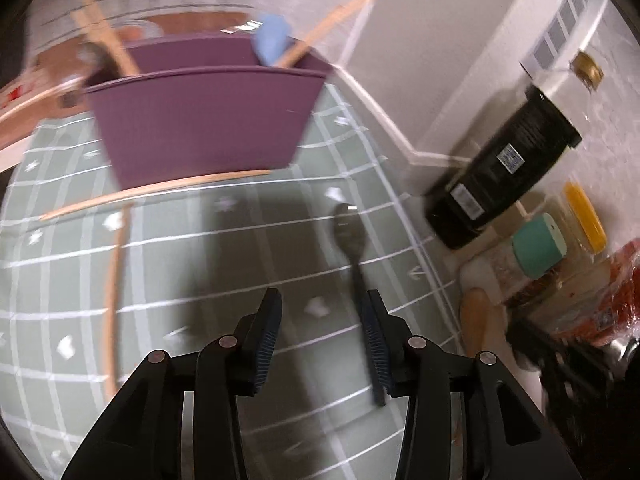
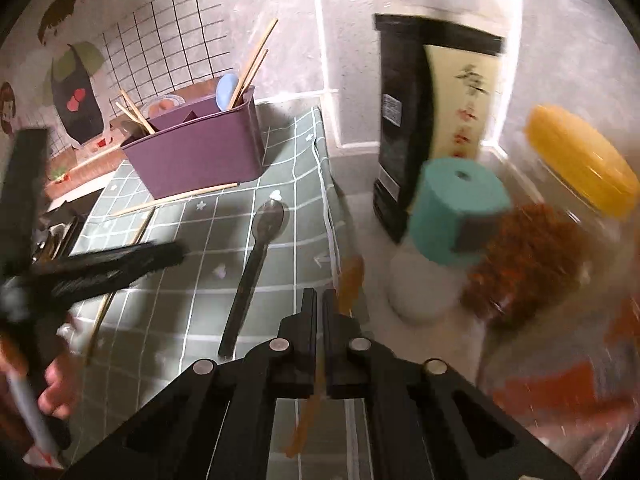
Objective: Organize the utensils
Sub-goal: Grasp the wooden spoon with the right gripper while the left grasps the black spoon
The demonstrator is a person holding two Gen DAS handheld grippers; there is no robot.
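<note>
A purple utensil caddy [image 1: 204, 120] [image 2: 200, 152] stands on the green checked cloth [image 1: 240, 248], holding chopsticks [image 2: 250, 62] and a blue spoon [image 2: 225, 90]. A dark metal spoon [image 1: 352, 236] [image 2: 256, 256] lies on the cloth, bowl toward the caddy. Two loose chopsticks [image 1: 152, 192] [image 2: 176, 198] lie in front of the caddy. My left gripper [image 1: 322, 344] is open just above the cloth, its right finger beside the spoon's handle. My right gripper [image 2: 319, 308] is shut on a wooden spoon [image 2: 350, 280] at the cloth's right edge.
A tall dark sauce bottle [image 2: 424, 120] [image 1: 504, 168], a teal-capped jar [image 2: 456, 216], a yellow-lidded jar [image 2: 580, 160] and a jar of red spice [image 2: 524, 264] stand to the right of the cloth. A tiled wall is behind.
</note>
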